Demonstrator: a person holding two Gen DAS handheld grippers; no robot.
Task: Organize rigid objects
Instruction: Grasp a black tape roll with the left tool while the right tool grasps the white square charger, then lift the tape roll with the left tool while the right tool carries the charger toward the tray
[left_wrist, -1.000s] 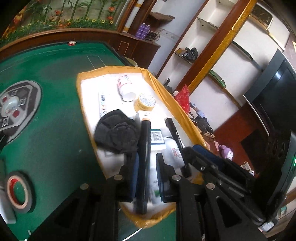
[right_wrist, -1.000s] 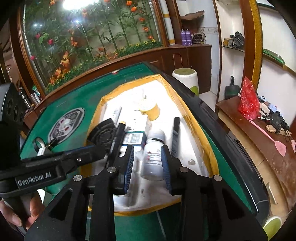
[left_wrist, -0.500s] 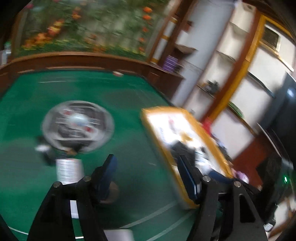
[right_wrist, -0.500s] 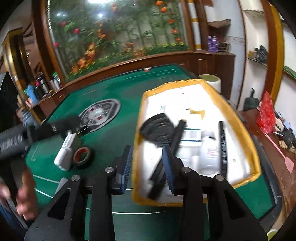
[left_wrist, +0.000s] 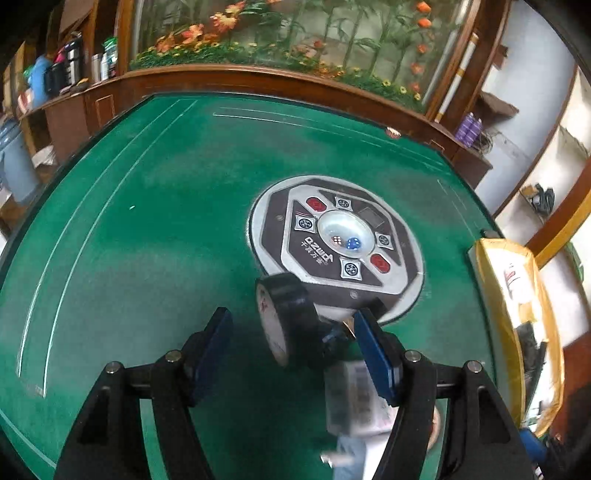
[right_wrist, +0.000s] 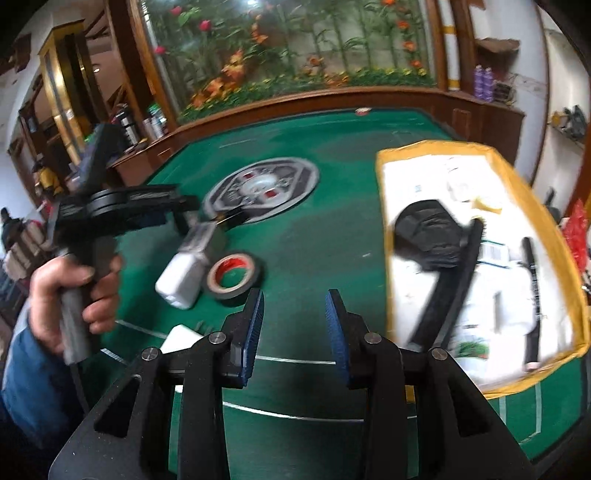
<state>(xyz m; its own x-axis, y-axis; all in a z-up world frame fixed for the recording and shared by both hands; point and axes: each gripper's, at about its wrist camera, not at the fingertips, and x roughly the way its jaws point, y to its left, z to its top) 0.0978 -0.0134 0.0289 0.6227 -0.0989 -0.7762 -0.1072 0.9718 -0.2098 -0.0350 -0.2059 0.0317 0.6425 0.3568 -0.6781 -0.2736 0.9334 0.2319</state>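
Note:
A black tape roll (left_wrist: 288, 321) with a red core (right_wrist: 234, 275) lies on the green felt beside a white bottle (right_wrist: 181, 280). My left gripper (left_wrist: 291, 315) is open wide with the roll between its blue pads, not pressed; the bottle (left_wrist: 354, 398) shows blurred by the right pad. In the right wrist view a hand (right_wrist: 74, 288) holds the left gripper (right_wrist: 207, 221) over the bottle. My right gripper (right_wrist: 295, 301) is open over bare felt, holding nothing. The yellow-rimmed tray (right_wrist: 384, 221) holds a black mesh piece (right_wrist: 428, 232), a long black bar (right_wrist: 450, 280), a black marker (right_wrist: 532, 295) and white bottles.
The table's round control console (left_wrist: 336, 240) with dice under a dome sits just beyond the tape roll. A flat white item (right_wrist: 181, 338) lies near the front edge. A wooden rail (right_wrist: 295, 99) borders the table. The tray's rim (left_wrist: 491, 295) is at the right.
My left gripper let go of the long black bar in the tray, opened wide and swung left to the tape roll. The right gripper left the white bottle in the tray and drew back.

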